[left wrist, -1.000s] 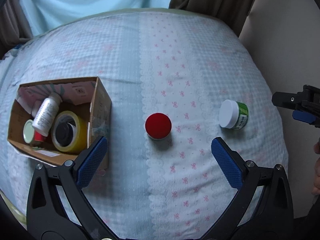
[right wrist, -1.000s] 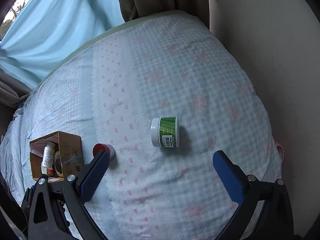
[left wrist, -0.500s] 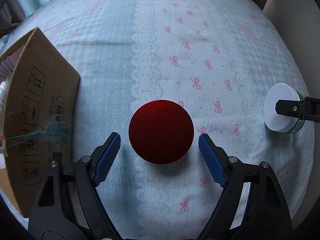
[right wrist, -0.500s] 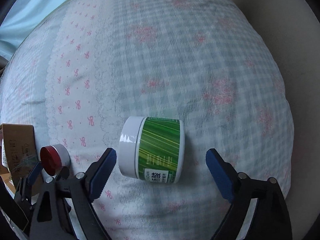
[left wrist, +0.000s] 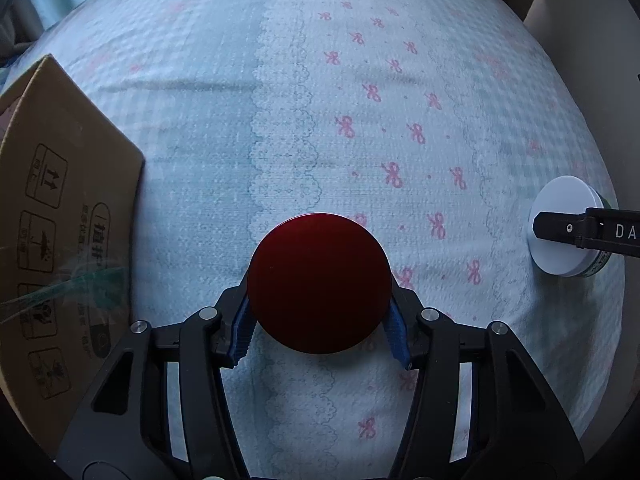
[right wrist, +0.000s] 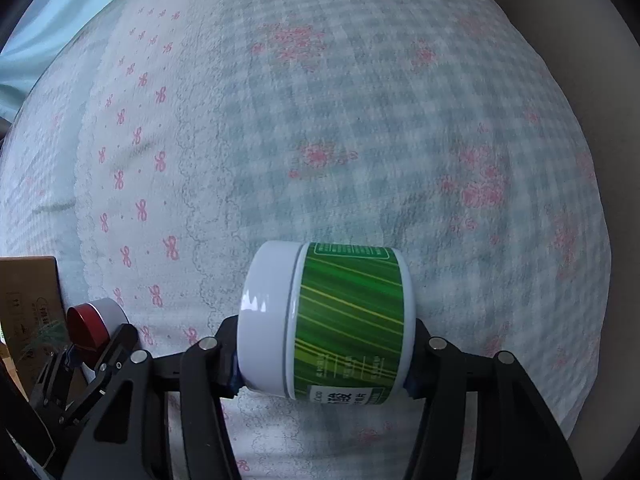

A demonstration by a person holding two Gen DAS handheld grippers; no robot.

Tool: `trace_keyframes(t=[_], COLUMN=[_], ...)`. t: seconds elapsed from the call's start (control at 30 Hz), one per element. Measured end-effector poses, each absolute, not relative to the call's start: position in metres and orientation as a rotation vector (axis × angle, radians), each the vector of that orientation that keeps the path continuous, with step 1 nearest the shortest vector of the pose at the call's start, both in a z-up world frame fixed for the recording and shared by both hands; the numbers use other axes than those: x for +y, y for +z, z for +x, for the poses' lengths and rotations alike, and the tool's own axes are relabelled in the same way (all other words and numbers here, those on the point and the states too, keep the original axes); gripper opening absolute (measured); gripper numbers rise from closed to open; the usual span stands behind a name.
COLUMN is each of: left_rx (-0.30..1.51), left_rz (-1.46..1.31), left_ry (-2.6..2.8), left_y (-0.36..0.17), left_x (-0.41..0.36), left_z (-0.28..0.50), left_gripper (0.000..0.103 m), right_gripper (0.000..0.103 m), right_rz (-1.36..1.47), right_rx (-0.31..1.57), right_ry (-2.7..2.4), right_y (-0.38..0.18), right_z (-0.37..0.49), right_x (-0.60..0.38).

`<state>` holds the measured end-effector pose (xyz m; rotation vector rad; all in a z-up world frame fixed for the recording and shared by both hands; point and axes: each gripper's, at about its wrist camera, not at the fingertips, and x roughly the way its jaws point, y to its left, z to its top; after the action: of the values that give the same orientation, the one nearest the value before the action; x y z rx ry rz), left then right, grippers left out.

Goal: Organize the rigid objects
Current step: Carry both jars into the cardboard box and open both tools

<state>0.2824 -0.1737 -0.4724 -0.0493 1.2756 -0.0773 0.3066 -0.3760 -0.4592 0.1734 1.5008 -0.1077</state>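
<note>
Round jar with glossy dark-red lid (left wrist: 319,283): standing upright on the bedspread, just right of the box. A second ago the left gripper (left wrist: 320,330) hung high and spread wide; now it is down over the jar, jaws closing, blue ribbed pads (left wrist: 242,330) against both sides of the lid.

Squat white plastic jar with green striped label (right wrist: 326,322): lying on its side near the bed's right edge. Right gripper (right wrist: 322,364) likewise dropped from above; jaws closing, pinching the jar end to end, lid and base.

Judgement: both grasps nearly seated, lift and carry to box next.

Hard, smooth cylinders; the side-lying one could roll if released.

Brown corrugated cardboard box (left wrist: 60,216): printed handling symbols, stiff wall, tape strands.

Pale blue checked quilted bedspread (left wrist: 200,140): soft, lace bands, pink bows, yields under load.
</note>
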Motion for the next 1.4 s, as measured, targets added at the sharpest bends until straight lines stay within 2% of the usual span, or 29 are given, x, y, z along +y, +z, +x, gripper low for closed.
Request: trace_keyframes(t=[0.3,0.5,0.77,1.1,1.4], left_rx=[1.189,1.120,1.007,0.905,0.852], left_rz=[-0.059,-0.064,-0.090,-0.115,-0.103], left_ry=[-0.095,-0.120,-0.160,-0.185,-0.126], left_y=[-0.444,-0.406,-0.314,-0.186,-0.134], left_x=[-0.170,-0.170,-0.156,-0.094,-0.008], left_z=[0.276,0.267,0.242,0.190,0.167], left_gripper=[0.050,0.050,0.050,0.050,0.050], right_gripper=[0.052,0.052,0.052,0.052,0.052], right_rz=[0.168,0.176,0.115,0.094,0.096], right_rx=[1.487,1.444,1.314,1.152,1.089], right_ry=[-0.094,-0.085,-0.064,0.057,0.174], right_y=[-0.456,-0.428,-0.338,-0.219,-0.167], right_z=[0.306,0.287,0.257,0.213,0.195], right_x=[-0.376,-0.370,-0.359,-0.308,-0.227])
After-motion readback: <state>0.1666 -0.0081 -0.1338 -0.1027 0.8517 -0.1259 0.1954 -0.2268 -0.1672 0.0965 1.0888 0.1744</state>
